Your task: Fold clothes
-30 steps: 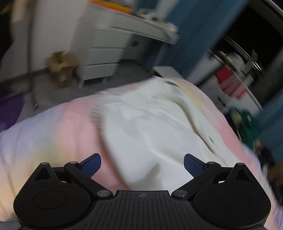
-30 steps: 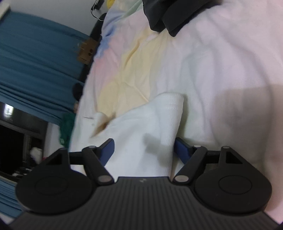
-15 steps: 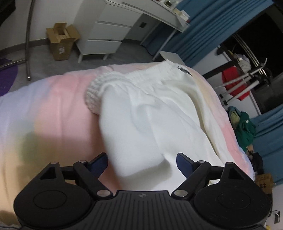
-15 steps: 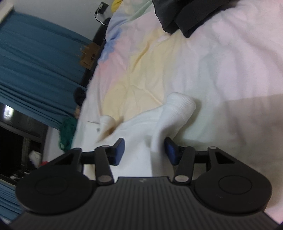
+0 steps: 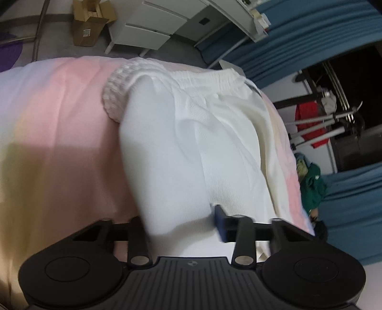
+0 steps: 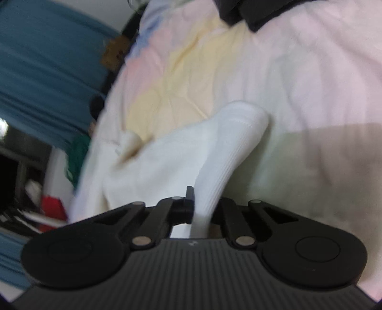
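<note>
On the bed [image 5: 59, 124], w/ its pastel pink-yellow cover, lie the white trousers [image 5: 191, 133], one garment only, spread lengthwise: elastic waistband at the far end in the left wrist view, ribbed ankle cuff [image 6: 241, 128] nearer the right gripper.

Right gripper [image 6: 203, 209]: fingers clamped tight on a pinch of the leg fabric just below the cuff; cloth rises in a taut ridge from the pinch, so it's a real grip. Left gripper [image 5: 181, 224]: fingers have just been closing, w/ a bunched fold of the trousers between them. One blue pad [image 5: 219, 226] presses the fabric; the other is hidden behind the cloth, so prob. gripping, but can't fully confirm contact on both sides.

Why held so: two grips on the same end of the garment, approx. side by side, likely so both corners of the leg end can be lifted together & carried toward the waistband for a fold, keeping the edge straight.

Count: 1 pair of trousers, 2 grippers, 1 dark garment [image 6: 262, 12] at the far edge of the bed, 1 cardboard box [image 5: 88, 26] on the floor.
</note>
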The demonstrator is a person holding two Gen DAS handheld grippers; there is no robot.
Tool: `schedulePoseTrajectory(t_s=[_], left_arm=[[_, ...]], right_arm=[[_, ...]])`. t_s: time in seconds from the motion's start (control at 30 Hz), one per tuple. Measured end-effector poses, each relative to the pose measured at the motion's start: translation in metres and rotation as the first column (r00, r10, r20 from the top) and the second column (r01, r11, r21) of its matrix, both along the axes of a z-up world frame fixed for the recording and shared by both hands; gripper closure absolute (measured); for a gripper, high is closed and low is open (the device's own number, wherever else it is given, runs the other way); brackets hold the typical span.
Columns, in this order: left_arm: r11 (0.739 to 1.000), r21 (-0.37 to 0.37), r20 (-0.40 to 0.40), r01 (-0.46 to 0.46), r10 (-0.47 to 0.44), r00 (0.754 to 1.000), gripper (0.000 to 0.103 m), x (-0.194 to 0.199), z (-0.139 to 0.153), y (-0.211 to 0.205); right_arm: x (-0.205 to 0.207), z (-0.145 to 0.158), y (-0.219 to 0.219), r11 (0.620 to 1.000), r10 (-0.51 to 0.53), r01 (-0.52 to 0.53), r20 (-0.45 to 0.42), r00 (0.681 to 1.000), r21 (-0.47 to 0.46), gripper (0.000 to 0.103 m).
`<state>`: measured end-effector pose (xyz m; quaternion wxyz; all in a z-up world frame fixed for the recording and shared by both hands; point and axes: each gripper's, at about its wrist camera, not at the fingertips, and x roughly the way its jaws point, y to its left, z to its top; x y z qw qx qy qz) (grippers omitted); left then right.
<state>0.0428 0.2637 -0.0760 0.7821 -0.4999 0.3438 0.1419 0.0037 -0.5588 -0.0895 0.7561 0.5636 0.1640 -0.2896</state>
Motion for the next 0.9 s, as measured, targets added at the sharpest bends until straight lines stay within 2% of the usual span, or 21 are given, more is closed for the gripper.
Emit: schedulePoseTrajectory(t_s=[0.07, 0.2, 0.33, 0.47, 0.63, 0.77, 0.83, 0.9], left_arm=[[1.000, -0.005, 0.016, -0.005, 0.005, 1.000, 0.089, 0.000, 0.000, 0.000], [1.000, -0.013, 0.063, -0.009, 0.010, 0.998, 0.097, -0.002, 0.005, 0.000], [0.999, 0.000, 0.138, -0.043, 0.043, 0.990, 0.098, -0.022, 0.021, 0.001], [0.999, 0.025, 0.217, -0.039, 0.033, 0.976, 0.098, -0.039, 0.040, -0.005], [1.000, 0.017, 0.244, -0.026, 0.021, 0.970, 0.098, -0.043, 0.059, -0.006], [1.000, 0.029, 0.235, -0.008, 0.001, 0.972, 0.098, -0.019, 0.083, -0.005], [0.999, 0.046, 0.239, 0.004, -0.015, 0.971, 0.098, 0.003, 0.102, -0.006], [0.998, 0.067, 0.232, 0.018, -0.033, 0.972, 0.098, 0.045, 0.117, -0.009]], right_arm=[[-0.004, 0.009, 0.000, 0.999, 0.000, 0.001, 0.034, 0.999, -0.035, 0.098], [-0.010, 0.025, 0.003, 0.996, 0.011, -0.004, 0.072, 0.997, -0.094, 0.098], [-0.026, 0.030, 0.001, 0.995, -0.020, 0.029, 0.098, 0.995, -0.099, 0.098], [-0.044, 0.036, 0.005, 0.990, -0.034, 0.048, 0.105, 0.994, -0.131, 0.098], [-0.065, 0.046, 0.005, 0.988, -0.067, 0.085, 0.134, 0.989, -0.131, 0.098], [-0.044, 0.063, 0.002, 0.988, -0.089, 0.105, 0.138, 0.986, -0.115, 0.098], [-0.026, 0.077, 0.001, 0.985, -0.086, 0.105, 0.136, 0.987, -0.137, 0.098], [0.005, 0.098, -0.005, 0.980, -0.072, 0.095, 0.132, 0.989, -0.177, 0.098]])
